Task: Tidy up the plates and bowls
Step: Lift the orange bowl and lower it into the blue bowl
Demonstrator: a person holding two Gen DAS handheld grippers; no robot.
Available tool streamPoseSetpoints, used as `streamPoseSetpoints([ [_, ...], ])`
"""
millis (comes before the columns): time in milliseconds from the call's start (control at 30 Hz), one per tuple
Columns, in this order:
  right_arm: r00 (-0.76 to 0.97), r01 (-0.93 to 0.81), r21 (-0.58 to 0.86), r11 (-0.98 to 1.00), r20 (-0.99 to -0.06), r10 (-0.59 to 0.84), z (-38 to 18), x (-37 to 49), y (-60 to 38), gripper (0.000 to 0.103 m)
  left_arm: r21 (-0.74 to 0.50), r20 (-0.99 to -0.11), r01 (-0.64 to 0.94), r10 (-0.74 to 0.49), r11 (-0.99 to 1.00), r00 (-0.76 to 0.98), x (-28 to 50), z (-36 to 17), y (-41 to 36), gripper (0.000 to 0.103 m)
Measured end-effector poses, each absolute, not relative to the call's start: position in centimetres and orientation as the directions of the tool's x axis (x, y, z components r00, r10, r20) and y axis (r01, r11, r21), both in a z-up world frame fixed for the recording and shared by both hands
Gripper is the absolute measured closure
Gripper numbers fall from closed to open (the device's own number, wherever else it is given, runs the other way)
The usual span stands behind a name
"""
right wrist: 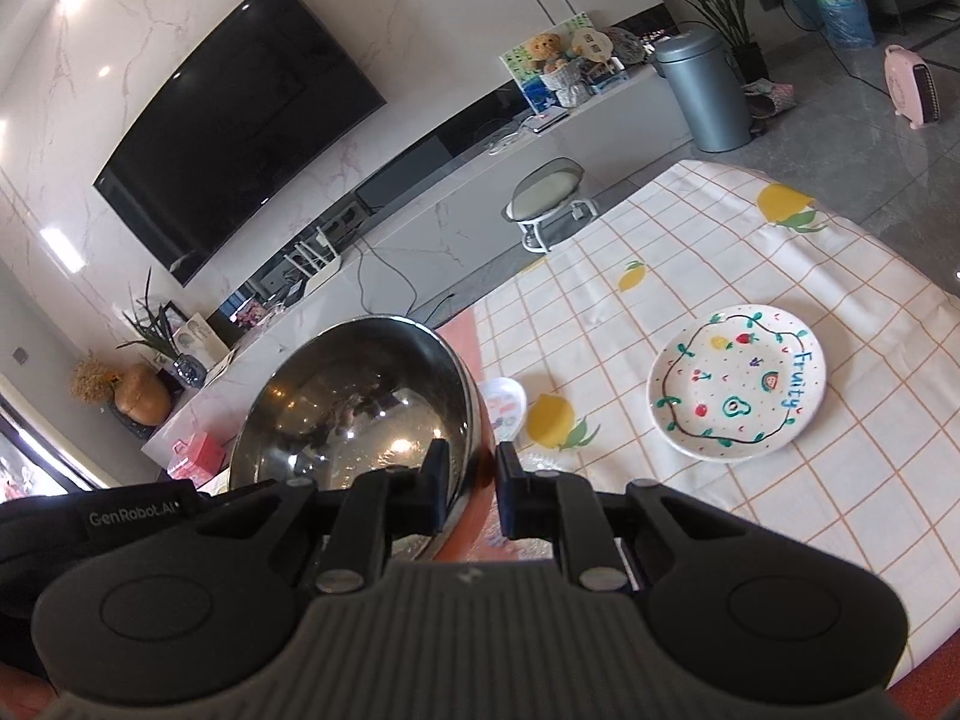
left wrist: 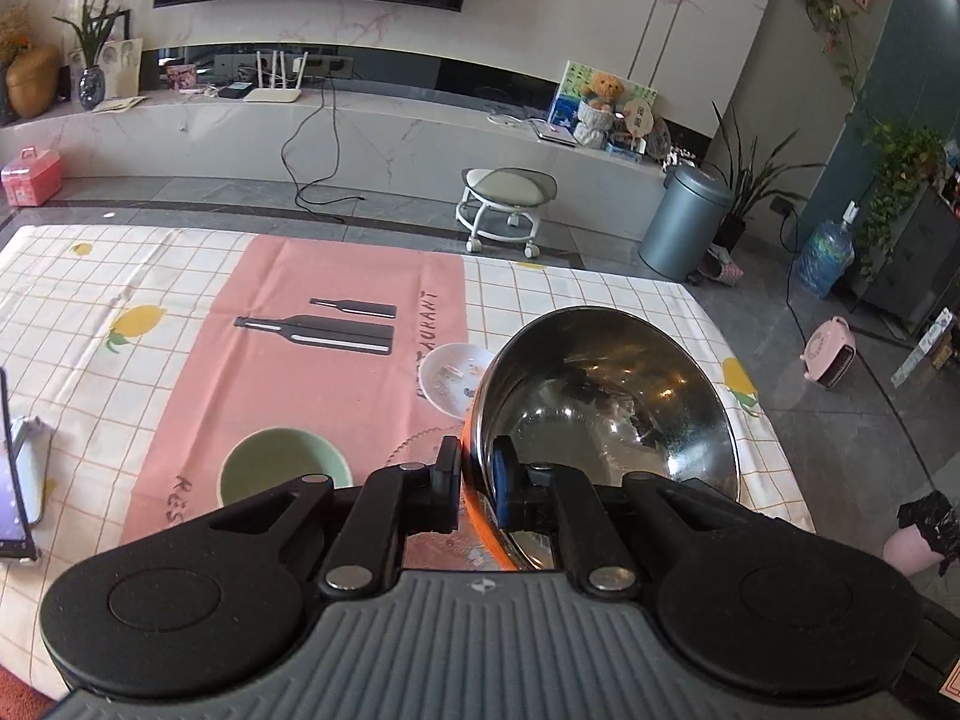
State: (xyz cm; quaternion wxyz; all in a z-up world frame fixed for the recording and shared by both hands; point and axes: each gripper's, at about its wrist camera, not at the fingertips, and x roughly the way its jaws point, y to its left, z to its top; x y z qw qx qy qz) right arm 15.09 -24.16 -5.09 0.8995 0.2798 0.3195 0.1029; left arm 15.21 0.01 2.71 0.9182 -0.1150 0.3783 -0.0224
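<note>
Steel bowl (left wrist: 606,402) with an orange outside hangs tilted above the table (left wrist: 120,276), toward its near edge, carried between your two grippers. It looks light and stiff but slick, so the thin rim is the place to hold. Your left gripper (left wrist: 477,483) is clenched on the rim at one side, your right gripper (right wrist: 471,489) nearly closed on the rim opposite. Beneath it sit a green bowl (left wrist: 282,462) and a small white dish (left wrist: 450,375); a painted plate (right wrist: 738,381) lies toward the table's right edge.

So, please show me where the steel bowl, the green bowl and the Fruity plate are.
steel bowl (left wrist: 606,396), left wrist view, inner wall.
green bowl (left wrist: 276,465), left wrist view, inside bottom.
Fruity plate (right wrist: 735,381), right wrist view, painted centre.
</note>
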Motion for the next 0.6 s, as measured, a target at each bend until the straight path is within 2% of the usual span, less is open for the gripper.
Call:
streamPoseSetpoints([
  [233, 0.744, -0.101, 0.536, 0.838, -0.519, 0.421, -4.2, 11.8, -20.0, 0.089, -0.305, -0.684, -0.135, -0.118, 0.943, 0.72, 11.5, 1.7, 4.6, 0.091],
  [600, 0.679, -0.125, 0.474, 0.872, -0.6, 0.424, -5.8, 8.6, -16.4, 0.09, -0.379, -0.701, -0.192, -0.146, 0.905, 0.698, 7.7, -1.5, 8.3, 0.09],
])
